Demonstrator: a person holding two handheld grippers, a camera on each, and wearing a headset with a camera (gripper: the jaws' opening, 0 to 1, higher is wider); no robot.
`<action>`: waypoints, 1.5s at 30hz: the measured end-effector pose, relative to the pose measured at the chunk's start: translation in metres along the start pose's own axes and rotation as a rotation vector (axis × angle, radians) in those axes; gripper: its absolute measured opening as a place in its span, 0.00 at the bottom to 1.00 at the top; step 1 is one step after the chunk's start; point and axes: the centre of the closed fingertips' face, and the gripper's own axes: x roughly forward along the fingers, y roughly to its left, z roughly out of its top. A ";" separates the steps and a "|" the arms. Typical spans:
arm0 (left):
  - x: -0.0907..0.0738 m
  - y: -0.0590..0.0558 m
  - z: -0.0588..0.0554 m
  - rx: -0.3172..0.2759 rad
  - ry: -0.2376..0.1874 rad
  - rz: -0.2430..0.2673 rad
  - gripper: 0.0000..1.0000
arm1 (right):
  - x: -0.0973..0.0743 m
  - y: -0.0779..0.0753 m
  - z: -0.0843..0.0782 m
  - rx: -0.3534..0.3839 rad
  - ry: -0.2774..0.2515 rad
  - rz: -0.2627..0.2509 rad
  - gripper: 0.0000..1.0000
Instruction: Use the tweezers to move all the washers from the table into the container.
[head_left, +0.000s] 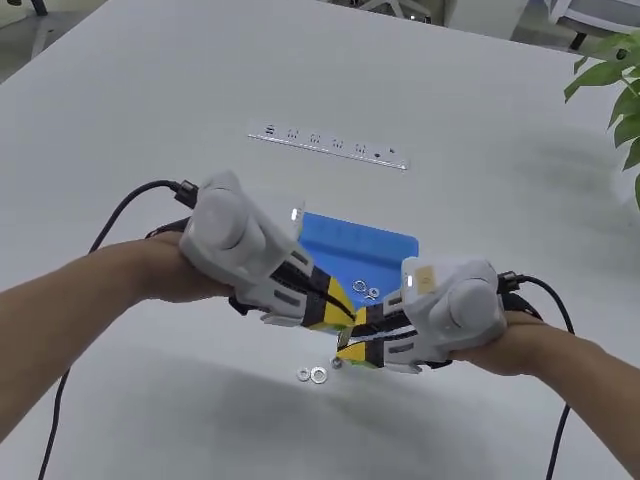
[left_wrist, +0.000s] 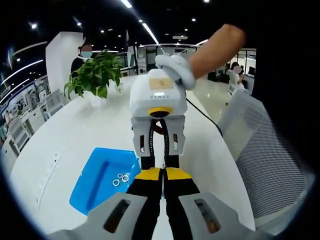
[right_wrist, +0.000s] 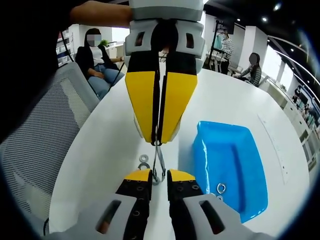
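Note:
Two washers (head_left: 311, 375) (right_wrist: 144, 162) lie on the white table just in front of the grippers. The blue container (head_left: 340, 240) (left_wrist: 95, 185) (right_wrist: 230, 155) sits right behind them, with several washers (head_left: 365, 291) (left_wrist: 120, 179) (right_wrist: 220, 188) inside. The grippers face each other tip to tip. My left gripper (head_left: 335, 310) (left_wrist: 163, 172) (right_wrist: 160, 135) is shut on the thin metal tweezers (right_wrist: 159, 157). These reach down between the yellow tips of my right gripper (head_left: 352, 348) (right_wrist: 159, 177), which presses in on their arms. A small ring (right_wrist: 156, 176) seems to sit at the tweezers' tips.
A power strip (head_left: 328, 147) lies flat on the table beyond the container. A potted plant (head_left: 615, 80) (left_wrist: 95, 75) stands at the far right corner. A mesh chair (left_wrist: 270, 155) (right_wrist: 45, 130) is at the near table edge. Cables trail from both grippers.

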 end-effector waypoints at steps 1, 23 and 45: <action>0.000 0.000 0.000 0.000 0.000 0.000 0.04 | 0.000 0.000 0.000 0.000 0.001 0.002 0.11; 0.002 -0.001 0.001 -0.004 -0.002 -0.004 0.04 | 0.000 0.002 -0.002 0.010 0.028 -0.007 0.09; 0.000 0.000 0.000 -0.012 0.003 0.004 0.04 | 0.004 0.001 0.001 0.037 0.039 -0.010 0.10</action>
